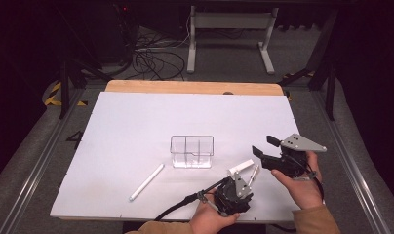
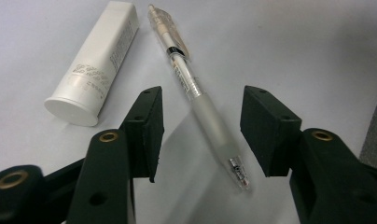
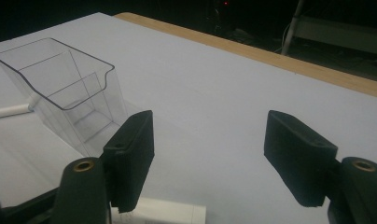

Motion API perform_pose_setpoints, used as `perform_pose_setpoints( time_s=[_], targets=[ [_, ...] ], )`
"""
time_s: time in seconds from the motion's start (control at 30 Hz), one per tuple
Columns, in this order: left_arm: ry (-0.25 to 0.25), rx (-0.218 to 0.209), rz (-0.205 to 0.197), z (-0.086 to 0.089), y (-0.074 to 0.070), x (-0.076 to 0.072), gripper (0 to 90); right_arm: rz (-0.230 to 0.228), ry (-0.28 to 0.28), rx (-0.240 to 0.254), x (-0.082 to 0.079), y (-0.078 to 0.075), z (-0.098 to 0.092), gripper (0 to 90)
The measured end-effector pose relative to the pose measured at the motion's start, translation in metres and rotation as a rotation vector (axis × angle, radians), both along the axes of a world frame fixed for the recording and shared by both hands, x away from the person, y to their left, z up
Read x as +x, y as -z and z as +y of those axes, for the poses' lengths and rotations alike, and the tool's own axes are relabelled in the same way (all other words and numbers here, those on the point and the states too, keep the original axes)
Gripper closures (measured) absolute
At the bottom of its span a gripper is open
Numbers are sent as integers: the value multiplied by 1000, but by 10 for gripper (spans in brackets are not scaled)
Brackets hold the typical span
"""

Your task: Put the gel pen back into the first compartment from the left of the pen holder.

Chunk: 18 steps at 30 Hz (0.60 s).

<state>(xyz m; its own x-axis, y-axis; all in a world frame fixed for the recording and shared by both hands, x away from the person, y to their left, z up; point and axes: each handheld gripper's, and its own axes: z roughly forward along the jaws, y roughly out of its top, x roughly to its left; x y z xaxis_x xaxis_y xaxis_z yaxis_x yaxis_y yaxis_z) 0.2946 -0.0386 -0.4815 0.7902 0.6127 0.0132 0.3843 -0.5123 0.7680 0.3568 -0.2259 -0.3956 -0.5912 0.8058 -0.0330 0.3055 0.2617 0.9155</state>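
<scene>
A clear pen [image 2: 210, 121] with a frosted grip lies on the white table sheet [image 1: 136, 126], beside a white capped tube [image 2: 95, 60]. My left gripper [image 2: 200, 100] is open, low over the sheet, with the pen's grip end between its jaws and neither pad touching it. In the high view the pen [image 1: 253, 174] and tube [image 1: 241, 166] lie just past the left gripper [image 1: 240, 179]. My right gripper [image 1: 264, 145] is held open above the table to the right, nothing between its fingers. It faces a clear plastic divided holder [image 3: 60, 88].
The clear holder [image 1: 192, 151] stands upright mid-table. A long white stick-like pen [image 1: 146, 183] lies at the front left. The table's wooden far edge [image 1: 185, 87] borders a dark floor with cables and a white desk frame [image 1: 231, 29].
</scene>
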Motion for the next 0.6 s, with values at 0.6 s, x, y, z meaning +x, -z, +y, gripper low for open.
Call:
perform_pose_setpoints(
  time_s=[0.6],
  targets=[
    [-10, 22, 51, -7, 2, 3, 717, -3, -9, -1, -1, 0, 2, 340]
  ],
)
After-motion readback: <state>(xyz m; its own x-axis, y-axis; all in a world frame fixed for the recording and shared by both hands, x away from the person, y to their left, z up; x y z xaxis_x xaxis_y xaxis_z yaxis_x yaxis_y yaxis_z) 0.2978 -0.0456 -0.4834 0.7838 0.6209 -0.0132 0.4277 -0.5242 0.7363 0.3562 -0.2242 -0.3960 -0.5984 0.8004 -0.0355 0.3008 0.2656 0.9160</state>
